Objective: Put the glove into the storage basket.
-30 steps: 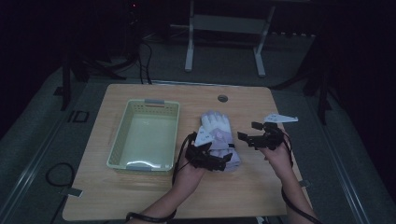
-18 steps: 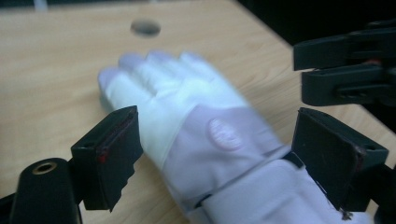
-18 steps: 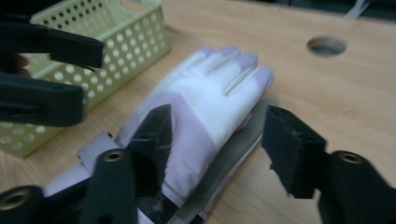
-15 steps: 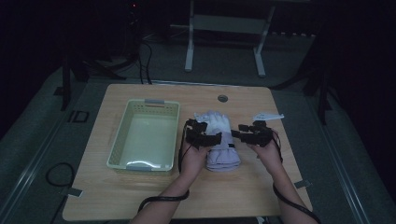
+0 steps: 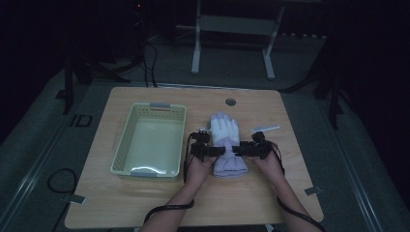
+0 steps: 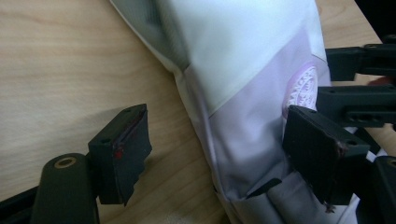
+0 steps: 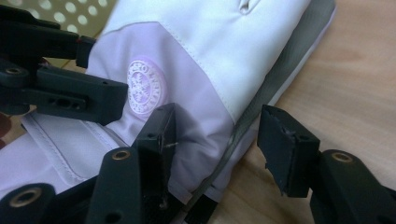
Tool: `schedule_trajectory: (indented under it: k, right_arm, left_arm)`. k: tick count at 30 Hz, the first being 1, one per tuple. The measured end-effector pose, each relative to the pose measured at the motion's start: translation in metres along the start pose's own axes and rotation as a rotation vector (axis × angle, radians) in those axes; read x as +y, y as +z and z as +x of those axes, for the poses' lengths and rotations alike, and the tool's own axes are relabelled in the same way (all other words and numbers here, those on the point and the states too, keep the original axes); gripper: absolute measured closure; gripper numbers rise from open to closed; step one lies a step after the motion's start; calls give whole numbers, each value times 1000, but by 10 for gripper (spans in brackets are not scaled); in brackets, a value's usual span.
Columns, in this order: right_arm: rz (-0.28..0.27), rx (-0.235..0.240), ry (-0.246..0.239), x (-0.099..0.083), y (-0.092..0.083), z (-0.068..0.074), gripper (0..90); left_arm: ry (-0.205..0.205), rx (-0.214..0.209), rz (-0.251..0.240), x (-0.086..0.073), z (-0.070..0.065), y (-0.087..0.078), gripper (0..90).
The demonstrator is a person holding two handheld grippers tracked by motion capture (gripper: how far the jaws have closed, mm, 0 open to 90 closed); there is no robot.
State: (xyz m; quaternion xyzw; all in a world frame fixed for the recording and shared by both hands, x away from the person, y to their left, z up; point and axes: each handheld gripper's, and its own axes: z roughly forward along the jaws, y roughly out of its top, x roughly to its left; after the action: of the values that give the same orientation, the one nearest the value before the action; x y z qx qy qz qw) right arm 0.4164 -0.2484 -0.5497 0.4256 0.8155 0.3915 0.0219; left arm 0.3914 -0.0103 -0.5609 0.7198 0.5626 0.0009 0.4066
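A white and lavender glove (image 5: 225, 137) lies flat on the wooden table (image 5: 145, 203), fingers pointing away from me. My left gripper (image 5: 220, 151) reaches in from the glove's left side at the wrist and my right gripper (image 5: 238, 150) from its right. In the left gripper view the glove (image 6: 243, 70) has its edge between my left gripper's (image 6: 217, 140) jaws, one pad over the fabric, the other apart on the wood. In the right gripper view the glove (image 7: 210, 60) edge sits likewise inside my right gripper (image 7: 219, 133). Both pairs of jaws have just been closing, with gaps still showing.
A pale yellow-green plastic basket (image 5: 150, 106) stands to the left of the glove. A small white strip (image 5: 265, 128) lies just beyond the right hand. A round grommet (image 5: 230, 102) sits near the table's far edge.
Both hands have come down and inward onto the glove's wrist from either side. The jaws of both grippers have narrowed around the glove's edges.
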Motion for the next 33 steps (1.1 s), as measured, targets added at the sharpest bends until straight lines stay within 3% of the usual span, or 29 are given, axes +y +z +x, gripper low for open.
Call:
schedule_trajectory:
  k: [1, 3, 6, 9, 12, 19, 27, 33]
  right_arm:
    - [12, 14, 21, 0, 1, -2, 494]
    - [23, 24, 16, 0, 2, -3, 554]
    - [20, 44, 14, -1, 2, -2, 645]
    - [-2, 47, 19, -3, 2, -2, 723]
    - [-23, 45, 34, -5, 0, -1, 783]
    - [-37, 0, 35, -1, -7, 8, 808]
    - [-104, -16, 6, 11, -31, 25, 809]
    - [-142, -21, -21, 23, -48, 41, 809]
  left_arm:
    - [-3, -23, 5, 0, 2, 1, 255]
    - [6, -80, 17, 1, 3, 2, 384]
    - [24, -124, 15, 1, 3, 3, 522]
    - [11, -154, 10, 0, 6, 3, 589]
    - [30, -154, 13, 1, 4, 2, 639]
    - [39, -159, 16, 6, -2, -7, 697]
    - [112, -152, -20, 21, -21, -37, 711]
    - [146, -157, -32, 31, -27, -59, 711]
